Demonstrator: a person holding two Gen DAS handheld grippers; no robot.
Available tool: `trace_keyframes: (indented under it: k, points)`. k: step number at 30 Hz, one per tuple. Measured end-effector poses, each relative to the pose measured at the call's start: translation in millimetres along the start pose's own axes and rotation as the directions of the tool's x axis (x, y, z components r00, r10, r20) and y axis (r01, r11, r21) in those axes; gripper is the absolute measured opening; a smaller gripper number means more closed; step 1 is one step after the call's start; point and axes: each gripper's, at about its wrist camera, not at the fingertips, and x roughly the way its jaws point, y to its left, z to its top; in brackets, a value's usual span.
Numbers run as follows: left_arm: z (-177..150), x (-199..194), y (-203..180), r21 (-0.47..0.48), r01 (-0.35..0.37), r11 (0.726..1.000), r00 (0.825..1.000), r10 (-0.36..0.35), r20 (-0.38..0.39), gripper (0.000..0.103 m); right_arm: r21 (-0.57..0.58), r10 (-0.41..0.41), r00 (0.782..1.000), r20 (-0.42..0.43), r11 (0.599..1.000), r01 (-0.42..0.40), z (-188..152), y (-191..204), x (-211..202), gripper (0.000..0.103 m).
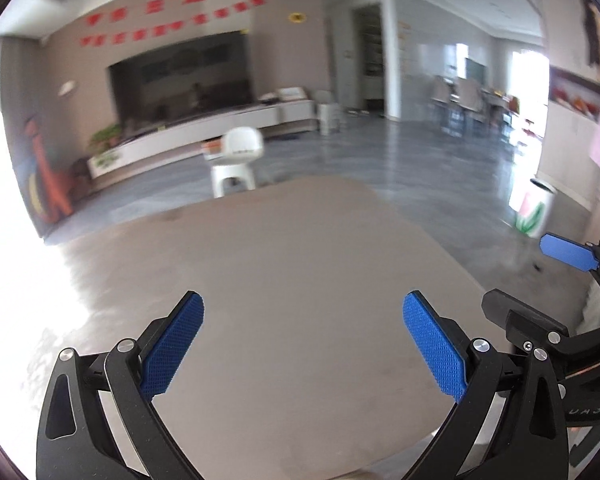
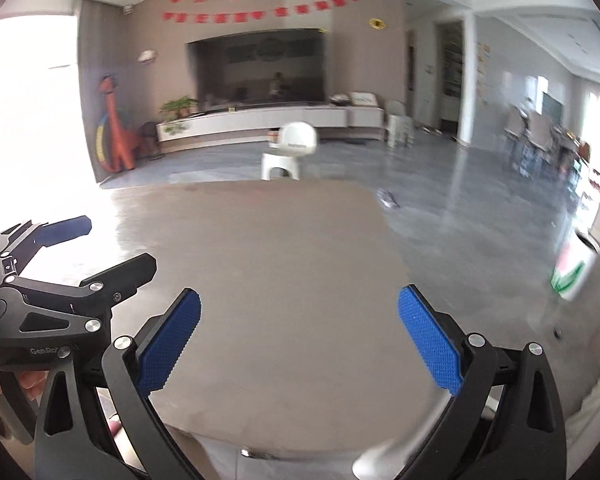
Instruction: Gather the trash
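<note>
Hovering side by side above a bare brownish worktop, both claws have their jaws spread wide with nothing between the blue textured pads. The left claw fills the bottom of its own view, and the right claw's blue pad pokes in at that view's right edge. The right claw does the same in its view, with the left claw's black linkage and a blue pad showing at the left edge, so the two tools sit just beside each other.

On the grey glossy floor just past the worktop's far right corner lies a small crumpled piece of trash, greyish and blurred; what it is made of cannot be told. A white waste bin with a green and pink pattern stands on the floor to the right, well apart from the worktop; the left wrist view shows it too. A tiny dark speck lies on the floor near the bin.

Beyond the worktop's far edge stands a white plastic stool carrying a white rounded object. Farther back, a long white low cabinet runs under a large dark screen, with red paper decorations on the wall above and an orange dinosaur toy at the left.
</note>
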Motion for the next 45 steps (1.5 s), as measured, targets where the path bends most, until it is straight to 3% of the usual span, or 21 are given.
trace_keyframes:
  k: [8,13,21,30,45]
  points:
    - [-11.6,-28.1,107.8,-0.177,-0.176,0.968,0.984,0.175,-0.024,0.098,-0.069,0.136,0.989,0.057,0.989,-0.132,34.2,94.3,24.3,0.098]
    - [-21.2,-49.8,160.4,-0.238,-0.293,0.926,0.956,0.291,-0.046,0.098,-0.034,0.206,0.976,0.065,0.978,-0.204,47.6,138.1,39.9,0.098]
    - [-29.9,-78.6,220.7,-0.253,-0.409,0.877,0.911,0.409,-0.053,0.098,-0.039,0.258,0.964,0.057,0.966,-0.256,63.7,200.2,45.3,0.098]
    - [-36.1,-88.5,276.2,-0.313,-0.389,0.866,0.920,0.381,-0.088,0.098,-0.083,0.250,0.966,0.063,0.966,-0.245,62.0,235.4,30.9,0.098]
    - [-36.9,-112.2,254.6,-0.311,-0.373,0.874,0.923,0.385,-0.026,0.098,-0.065,0.264,0.961,0.085,0.964,-0.259,65.7,242.1,22.2,0.098]
